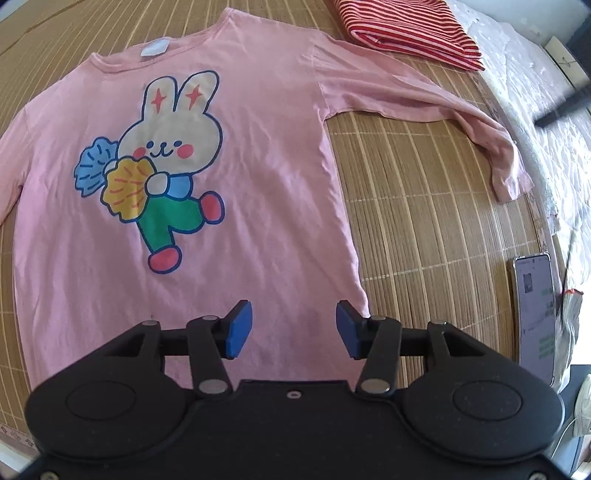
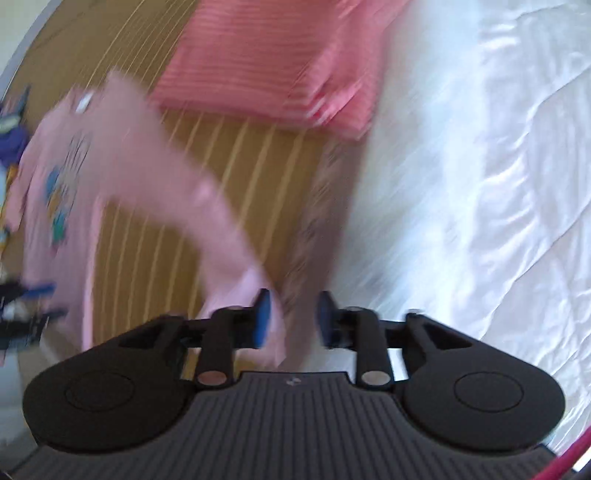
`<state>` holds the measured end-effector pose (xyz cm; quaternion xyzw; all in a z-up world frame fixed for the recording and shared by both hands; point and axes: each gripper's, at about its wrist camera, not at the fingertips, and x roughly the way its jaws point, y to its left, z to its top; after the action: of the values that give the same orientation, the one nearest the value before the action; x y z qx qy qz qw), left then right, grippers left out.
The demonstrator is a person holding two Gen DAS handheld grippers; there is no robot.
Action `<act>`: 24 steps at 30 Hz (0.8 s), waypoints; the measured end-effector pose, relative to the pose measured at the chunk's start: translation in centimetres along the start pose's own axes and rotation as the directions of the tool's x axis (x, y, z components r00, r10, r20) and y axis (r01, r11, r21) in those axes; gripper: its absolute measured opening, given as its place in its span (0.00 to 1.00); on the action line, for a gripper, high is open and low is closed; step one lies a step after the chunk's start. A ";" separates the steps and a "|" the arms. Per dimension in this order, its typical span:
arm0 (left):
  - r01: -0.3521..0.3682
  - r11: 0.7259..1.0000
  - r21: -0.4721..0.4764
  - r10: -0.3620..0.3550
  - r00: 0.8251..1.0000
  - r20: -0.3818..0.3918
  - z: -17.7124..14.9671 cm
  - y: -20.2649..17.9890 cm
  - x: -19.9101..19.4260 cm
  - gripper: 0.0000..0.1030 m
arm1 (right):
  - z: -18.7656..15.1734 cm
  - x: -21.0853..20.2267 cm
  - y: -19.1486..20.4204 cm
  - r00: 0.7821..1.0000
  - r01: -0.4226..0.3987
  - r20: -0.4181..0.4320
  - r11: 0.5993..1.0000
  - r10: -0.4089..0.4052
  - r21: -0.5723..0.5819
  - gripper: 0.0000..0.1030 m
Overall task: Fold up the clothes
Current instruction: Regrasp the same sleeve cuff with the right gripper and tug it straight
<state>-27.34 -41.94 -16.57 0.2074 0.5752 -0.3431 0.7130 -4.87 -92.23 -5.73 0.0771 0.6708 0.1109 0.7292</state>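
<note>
Pink shirt (image 1: 258,177) looks soft, light, floppy; best gripped at cuff (image 1: 511,184)/hem; left tongs (image 1: 294,329) wide, empty; right tongs (image 2: 293,319) parted by cuff.

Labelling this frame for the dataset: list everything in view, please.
shirt: 1, pink with rabbit print, spread flat on the mat
folded garment: 1, red and white striped, far end of the mat
bamboo mat: 1, tan, under the clothes
white bedding: 1, white, beside the mat
phone: 1, screen lit, at the mat's edge
left tool: 1, black with blue pads, open over the shirt hem
right tool: 1, black with blue pads, open near the sleeve cuff
</note>
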 end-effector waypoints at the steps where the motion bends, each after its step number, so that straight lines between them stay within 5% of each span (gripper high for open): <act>1: 0.000 1.000 -0.008 0.000 1.000 0.000 0.0 0.0 0.1 0.51 | -0.7 0.5 0.8 1.000 -0.002 -0.002 1.000 0.002 0.003 0.38; 4: 0.005 1.000 -0.013 -0.005 1.000 0.000 0.2 -0.2 0.2 0.51 | -2.7 2.0 2.9 1.000 0.004 0.003 0.999 -0.004 0.033 0.42; 12: 0.009 1.000 0.004 -0.009 1.000 0.003 0.6 -0.6 0.2 0.53 | -4.9 5.5 6.6 0.973 0.193 0.122 0.981 -0.195 0.031 0.42; 13: 0.010 1.000 0.002 -0.010 1.000 0.002 0.6 -0.6 0.2 0.53 | -5.0 5.6 7.0 0.967 0.218 0.136 0.976 -0.216 0.000 0.38; 14: 0.011 1.000 0.002 -0.011 1.000 0.002 0.6 -0.6 0.2 0.53 | -5.1 5.6 7.3 0.960 0.245 0.145 0.969 -0.238 -0.035 0.14; 15: 0.010 1.000 0.004 -0.010 1.000 0.001 0.6 -0.6 0.2 0.53 | -5.2 5.7 7.6 0.953 0.273 0.155 0.960 -0.260 -0.070 0.04; 17: 0.010 1.000 0.009 -0.010 1.000 0.001 0.4 -0.6 0.1 0.53 | -5.0 5.3 7.7 0.952 0.284 0.153 0.952 -0.266 -0.113 0.04; 24: 0.011 1.000 -0.012 -0.011 1.000 -0.001 -0.1 -0.1 0.0 0.53 | -2.8 -0.9 5.3 0.837 0.520 0.300 0.837 -0.458 -0.171 0.05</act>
<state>-27.51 -41.90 -16.57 0.2004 0.5786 -0.3435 0.7121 -8.03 -87.43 -3.69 -0.1758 0.5529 -0.0089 0.8145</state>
